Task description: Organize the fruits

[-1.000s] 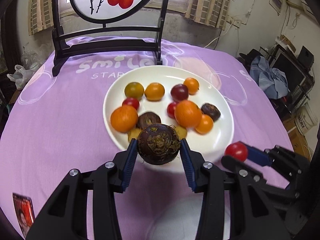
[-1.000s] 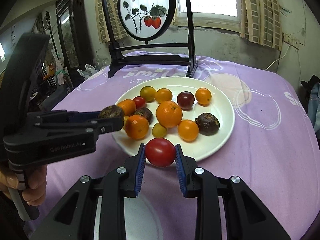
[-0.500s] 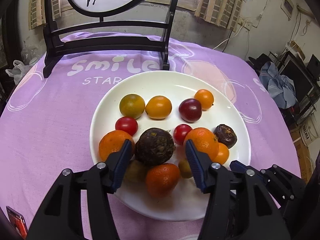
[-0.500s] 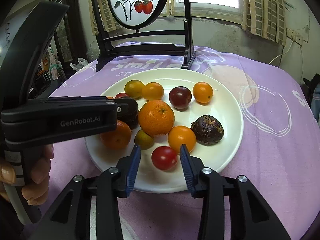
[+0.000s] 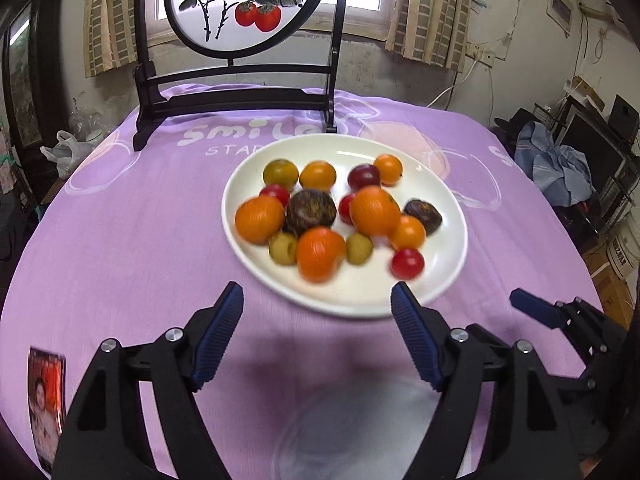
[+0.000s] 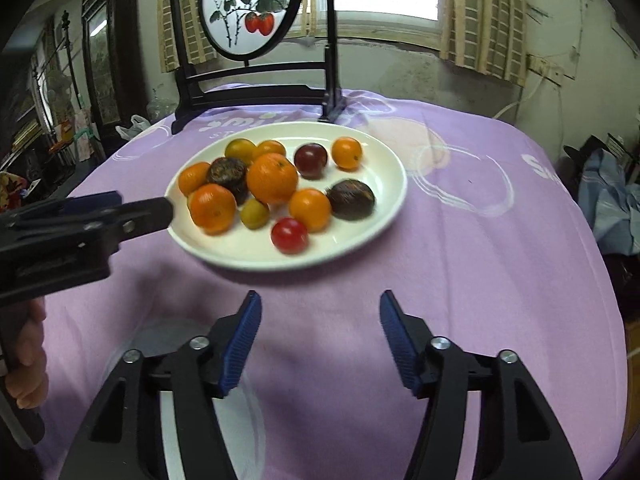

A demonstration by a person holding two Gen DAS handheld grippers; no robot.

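Both my jaws stand wide, nothing between them. Left gripper (image 5: 316, 308) hangs over the purple cloth (image 5: 132, 240) just near of the white plate (image 5: 448, 280); right gripper (image 6: 320, 312) likewise, near side of the plate (image 6: 384, 216), and its blue tip also shows low right in the left wrist view.

All fruit lies on the plate, mid-desk. Large dark brown fruit (image 5: 311, 211) sits centre-left of the pile, touching an orange (image 5: 259, 218) on its left and another orange (image 5: 321, 254) on its near side. Red cherry tomato (image 5: 407, 263) rests alone toward the near right rim; in the right wrist view the same tomato (image 6: 289, 235) is the nearest fruit. A smaller dark fruit (image 5: 423, 216) lies at the right. Two olive-green fruits flank the near orange. Some motion blur on the fruit.

Far side: black stand with round painted panel (image 5: 248, 0). Printed card (image 5: 46, 396) at the near left edge of the desk.
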